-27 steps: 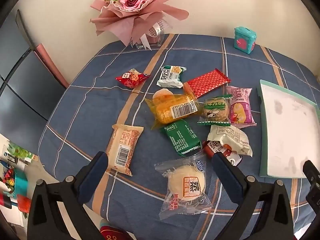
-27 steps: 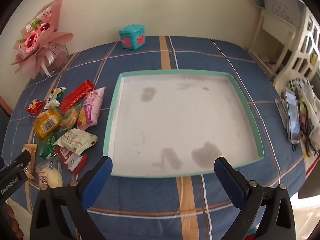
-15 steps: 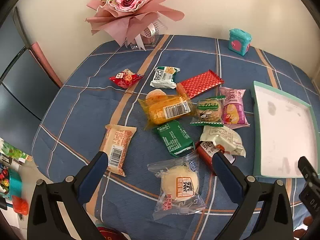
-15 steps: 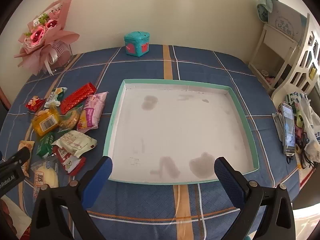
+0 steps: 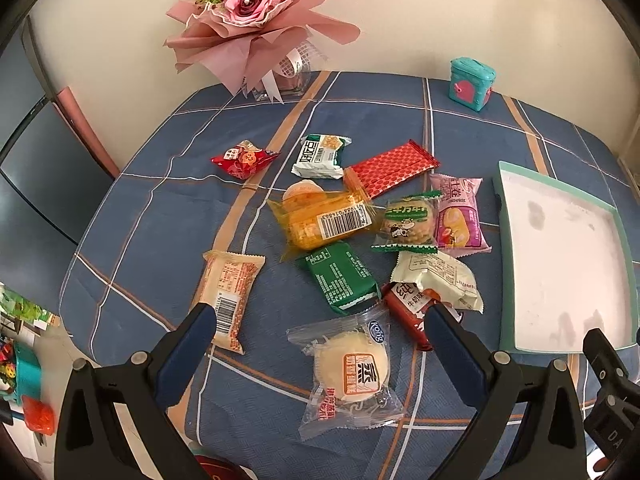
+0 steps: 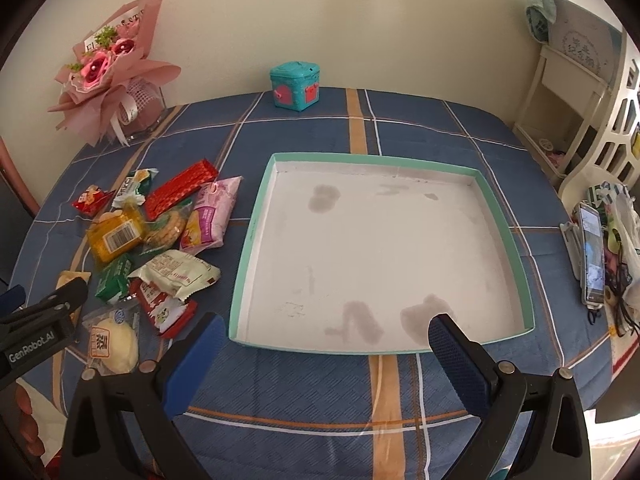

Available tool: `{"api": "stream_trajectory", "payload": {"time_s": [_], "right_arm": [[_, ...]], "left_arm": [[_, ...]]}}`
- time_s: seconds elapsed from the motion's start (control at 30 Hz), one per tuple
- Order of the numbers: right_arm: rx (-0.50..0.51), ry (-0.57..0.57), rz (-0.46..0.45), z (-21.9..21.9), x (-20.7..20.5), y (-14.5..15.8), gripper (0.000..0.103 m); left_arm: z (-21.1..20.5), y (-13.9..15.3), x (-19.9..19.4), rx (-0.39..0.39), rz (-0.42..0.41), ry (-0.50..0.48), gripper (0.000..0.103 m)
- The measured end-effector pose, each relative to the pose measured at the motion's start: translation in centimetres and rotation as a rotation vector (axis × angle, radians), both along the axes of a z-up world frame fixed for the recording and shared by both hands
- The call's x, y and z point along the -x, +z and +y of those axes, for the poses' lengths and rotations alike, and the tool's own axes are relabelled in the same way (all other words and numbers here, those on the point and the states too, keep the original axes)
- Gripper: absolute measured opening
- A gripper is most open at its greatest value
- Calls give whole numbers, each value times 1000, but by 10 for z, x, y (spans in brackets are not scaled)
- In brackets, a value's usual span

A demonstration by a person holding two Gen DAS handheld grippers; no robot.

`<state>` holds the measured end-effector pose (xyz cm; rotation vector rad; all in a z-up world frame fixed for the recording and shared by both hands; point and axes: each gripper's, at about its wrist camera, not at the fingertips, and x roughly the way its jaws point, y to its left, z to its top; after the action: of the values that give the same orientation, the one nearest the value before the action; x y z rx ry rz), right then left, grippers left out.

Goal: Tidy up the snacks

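Since the earlier pictures both cameras have drawn back and up a little: the snack pile sits lower and smaller in the left view, and more of the wall and bouquet shows.

The left gripper [image 5: 320,332] has its jaws spread as wide as they go, with nothing between the pads; it hangs over the near edge of the pile. The right gripper [image 6: 322,338] is equally wide and empty, poised over the near rim of the teal-edged tray [image 6: 502,216], which holds nothing yet.

The snacks lie loose on the blue plaid tablecloth [image 5: 160,208], at nine o'clock from the tray in the right view. Nearest the left gripper, at six o'clock of the pile, is the round bun in a clear wrapper [image 5: 350,372]. It looks light and soft, and its film is probably slick, so a pinch across the crimped end seal should hold better than squeezing the cake. The green packet [image 5: 340,278] and orange barcoded packet [image 5: 324,224] overlap at their corners. The red wafer pack [image 5: 390,172] looks stiff, flat and brittle; take it across its narrow width. The cream pouch [image 5: 438,278] lies on a red-brown wrapper [image 5: 408,304], whose contents I cannot make out.
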<state>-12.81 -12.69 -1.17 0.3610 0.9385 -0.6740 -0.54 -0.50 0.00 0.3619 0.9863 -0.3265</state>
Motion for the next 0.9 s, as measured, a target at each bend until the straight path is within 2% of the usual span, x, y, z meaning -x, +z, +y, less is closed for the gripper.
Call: {"api": "stream_trajectory", "payload": {"time_s": [0.43, 0.9], "right_arm": [[-18, 13, 26, 2, -3, -4, 103], [-24, 18, 31, 4, -3, -5, 103]], "left_arm": [[-5, -1, 2, -20, 5, -27, 103], [-3, -5, -1, -27, 26, -14, 103]]}}
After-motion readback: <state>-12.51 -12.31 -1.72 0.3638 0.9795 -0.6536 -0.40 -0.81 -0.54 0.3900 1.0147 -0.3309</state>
